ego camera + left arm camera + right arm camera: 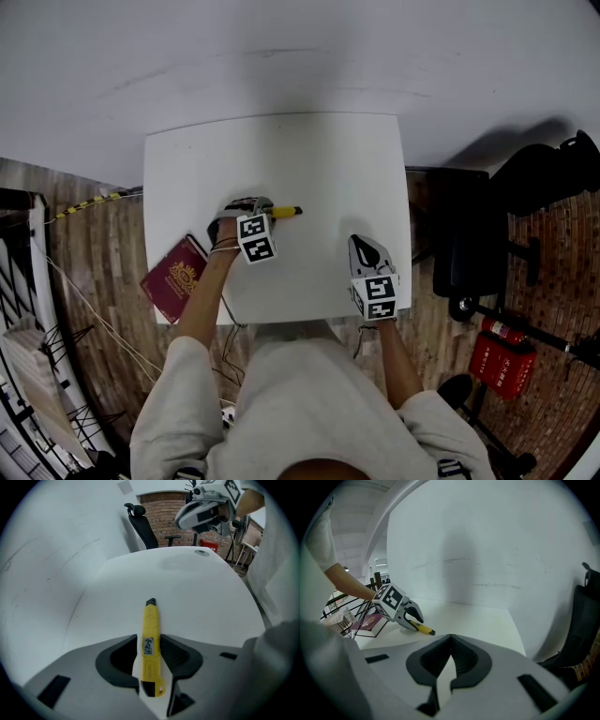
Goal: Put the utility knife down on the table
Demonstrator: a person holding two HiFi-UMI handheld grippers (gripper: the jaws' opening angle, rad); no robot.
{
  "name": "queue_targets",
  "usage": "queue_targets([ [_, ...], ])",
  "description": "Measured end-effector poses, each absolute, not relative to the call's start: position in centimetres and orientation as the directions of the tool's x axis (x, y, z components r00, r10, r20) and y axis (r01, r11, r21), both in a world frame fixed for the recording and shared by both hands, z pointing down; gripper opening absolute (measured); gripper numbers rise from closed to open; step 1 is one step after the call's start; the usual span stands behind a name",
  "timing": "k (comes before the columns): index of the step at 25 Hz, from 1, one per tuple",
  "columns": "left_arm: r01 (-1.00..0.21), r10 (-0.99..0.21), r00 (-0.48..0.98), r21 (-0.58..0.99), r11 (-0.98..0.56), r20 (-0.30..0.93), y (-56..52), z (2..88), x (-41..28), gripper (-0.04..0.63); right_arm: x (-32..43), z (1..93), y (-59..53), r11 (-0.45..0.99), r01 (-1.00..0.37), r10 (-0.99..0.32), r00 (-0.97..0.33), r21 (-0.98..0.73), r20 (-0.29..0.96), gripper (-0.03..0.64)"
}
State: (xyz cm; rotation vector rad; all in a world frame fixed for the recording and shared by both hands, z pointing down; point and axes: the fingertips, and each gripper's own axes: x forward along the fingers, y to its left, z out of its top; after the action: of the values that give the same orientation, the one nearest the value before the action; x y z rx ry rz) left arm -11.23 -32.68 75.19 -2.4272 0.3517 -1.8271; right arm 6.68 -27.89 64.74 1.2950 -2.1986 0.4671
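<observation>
Yellow utility knife (150, 620) on white tabletop (187, 588), lying between slack, parted jaws of L gripper (150, 638). R gripper (450, 641) clenched, empty, well apart.

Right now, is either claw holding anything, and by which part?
Nothing looks gripped. The left claw stands open astride the utility knife at its rear half, the knife lying on the table. The right claw is shut, empty.
</observation>
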Motion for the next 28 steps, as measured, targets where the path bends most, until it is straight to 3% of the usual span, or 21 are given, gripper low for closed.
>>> queue_targets([
  [3, -0.138, -0.248, 0.259, -0.218, -0.966, 0.934, -32.7, 74.8, -11.4, 0.172, 7.0, 64.6, -27.6, 0.472, -0.882, -0.694, -0.387, -0.023, 0.607, -0.002],
  [11, -0.242, -0.322, 0.291, -0.256, -0.936, 0.901, -31.8, 73.0, -12.2, 0.17, 6.8, 64.3, -27.0, 0.482, -0.876, -0.694, -0.398, -0.024, 0.6, -0.002],
  [21, -0.446, -0.455, 0.36, -0.278, -0.851, 0.815, -29.3, 69.1, -12.4, 0.038, 5.4, 63.4, -26.1, 0.523, -0.852, -0.686, -0.435, -0.02, 0.584, -0.002],
  [28, -0.585, -0.53, 0.403, -0.235, -0.776, 0.746, -27.3, 66.3, -12.1, 0.011, 4.8, 62.1, -25.5, 0.548, -0.837, -0.69, -0.457, -0.007, 0.562, -0.002],
])
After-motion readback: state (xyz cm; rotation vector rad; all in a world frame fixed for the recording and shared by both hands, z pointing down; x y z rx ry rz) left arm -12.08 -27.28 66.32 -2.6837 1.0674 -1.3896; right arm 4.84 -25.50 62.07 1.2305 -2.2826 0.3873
